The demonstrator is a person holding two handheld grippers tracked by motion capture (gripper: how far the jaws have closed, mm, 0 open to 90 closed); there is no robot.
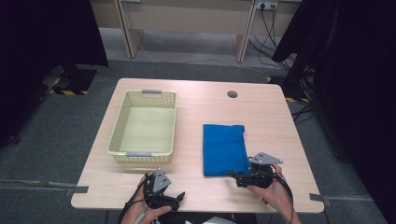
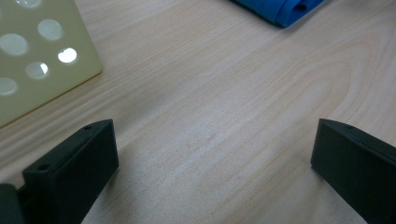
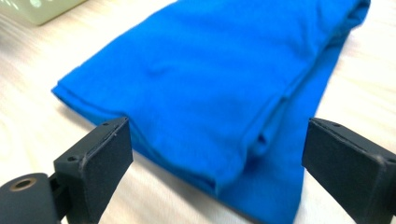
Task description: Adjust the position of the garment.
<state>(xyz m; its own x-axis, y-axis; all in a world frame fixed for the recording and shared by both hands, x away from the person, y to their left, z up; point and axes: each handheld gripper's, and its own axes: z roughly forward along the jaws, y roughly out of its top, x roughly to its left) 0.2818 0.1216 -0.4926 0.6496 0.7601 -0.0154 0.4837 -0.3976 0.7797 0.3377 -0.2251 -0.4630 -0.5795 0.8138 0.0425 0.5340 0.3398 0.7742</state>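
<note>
I've got the right claw (image 3: 217, 149) spread wide, jaws either side of the folded blue cloth (image 3: 210, 88), its near corner lying between them on the pale wood bench (image 3: 28, 126). A cream basket (image 3: 44, 9) sits far left.

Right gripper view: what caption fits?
Open right gripper straddling the corner of a folded blue cloth on the wooden table.
</note>
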